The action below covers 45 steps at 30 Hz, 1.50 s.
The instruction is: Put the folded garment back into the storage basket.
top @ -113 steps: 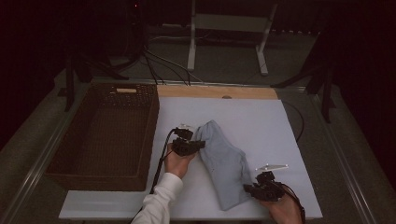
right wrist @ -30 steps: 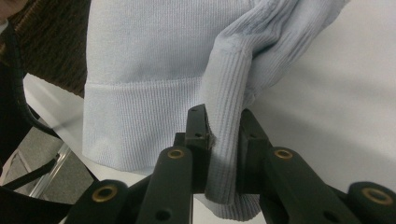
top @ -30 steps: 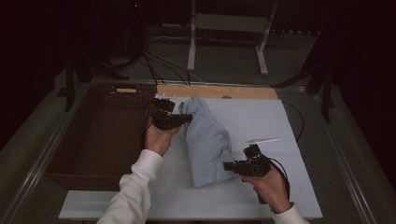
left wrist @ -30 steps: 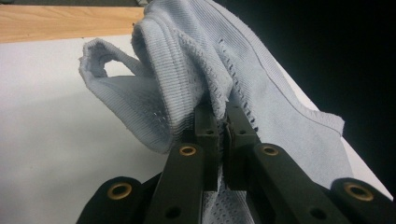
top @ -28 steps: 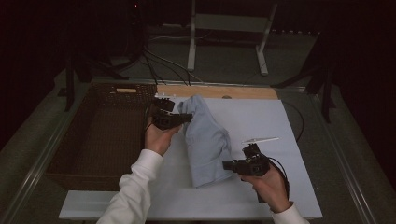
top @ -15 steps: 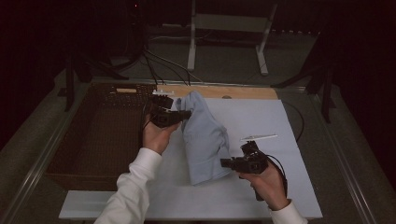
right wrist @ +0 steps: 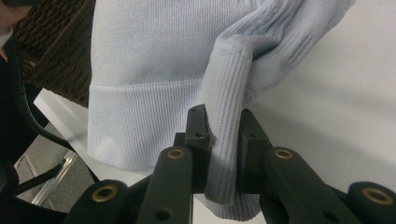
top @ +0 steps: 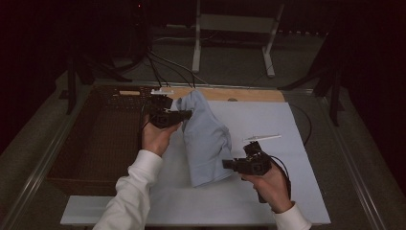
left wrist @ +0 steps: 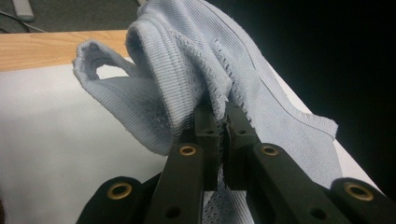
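Note:
A pale blue knitted garment [top: 206,139] hangs folded between both hands above the white table sheet [top: 268,120]. My left gripper [top: 187,114] is shut on the garment's far top edge, near the basket; in the left gripper view the cloth [left wrist: 187,70] bunches out of the pinched jaws of that gripper [left wrist: 223,122]. My right gripper [top: 227,164] is shut on the near lower edge. The right gripper view has a ribbed fold [right wrist: 229,116] squeezed between the jaws of that gripper [right wrist: 223,122], with the hem [right wrist: 140,88] to the left.
A dark wicker basket [top: 100,139] stands at the table's left. A wooden strip [top: 249,95] runs along the far edge. Cables [top: 163,67] and a white stand [top: 234,28] lie beyond the table.
Both hands have lifted the garment off the sheet and carried it a little toward the left and the far side since the earliest frame; over the last second there is barely any shift.

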{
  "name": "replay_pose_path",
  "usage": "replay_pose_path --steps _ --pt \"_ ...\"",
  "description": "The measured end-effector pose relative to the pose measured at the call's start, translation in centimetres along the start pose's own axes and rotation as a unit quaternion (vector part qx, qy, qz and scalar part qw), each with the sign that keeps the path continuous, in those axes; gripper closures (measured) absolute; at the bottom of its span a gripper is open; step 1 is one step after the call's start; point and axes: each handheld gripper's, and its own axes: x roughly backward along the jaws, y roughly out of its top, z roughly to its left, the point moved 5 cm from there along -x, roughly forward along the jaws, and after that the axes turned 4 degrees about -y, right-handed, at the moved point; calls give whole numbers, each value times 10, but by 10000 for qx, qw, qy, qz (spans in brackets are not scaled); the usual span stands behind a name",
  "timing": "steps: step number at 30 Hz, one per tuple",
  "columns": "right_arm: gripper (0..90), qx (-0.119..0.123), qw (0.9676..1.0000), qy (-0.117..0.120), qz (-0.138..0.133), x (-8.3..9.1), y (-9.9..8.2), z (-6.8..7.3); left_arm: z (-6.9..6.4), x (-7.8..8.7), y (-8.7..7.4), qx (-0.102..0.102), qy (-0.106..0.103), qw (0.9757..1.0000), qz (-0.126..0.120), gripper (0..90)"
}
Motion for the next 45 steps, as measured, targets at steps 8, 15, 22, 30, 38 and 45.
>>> replay_pose_path --steps 8,15,22,30,38,45 --pt "791 -3 10000 92 -9 -3 5 5 5 5 3 49 2 10000 -50 872" --pt "791 15 9999 148 -39 -5 10 10 10 8 5 73 58 9999 -64 872" --pt "791 34 9998 184 -68 -7 17 15 15 14 9 89 89 9999 -117 872" --pt "791 48 9997 225 -97 -10 24 21 20 22 13 61 122 9998 -168 872" --pt "791 26 9996 260 -142 -15 29 26 23 27 17 -51 111 9996 -236 872" --pt "791 108 9995 242 -168 -16 34 31 27 30 19 -71 152 9994 -294 873"
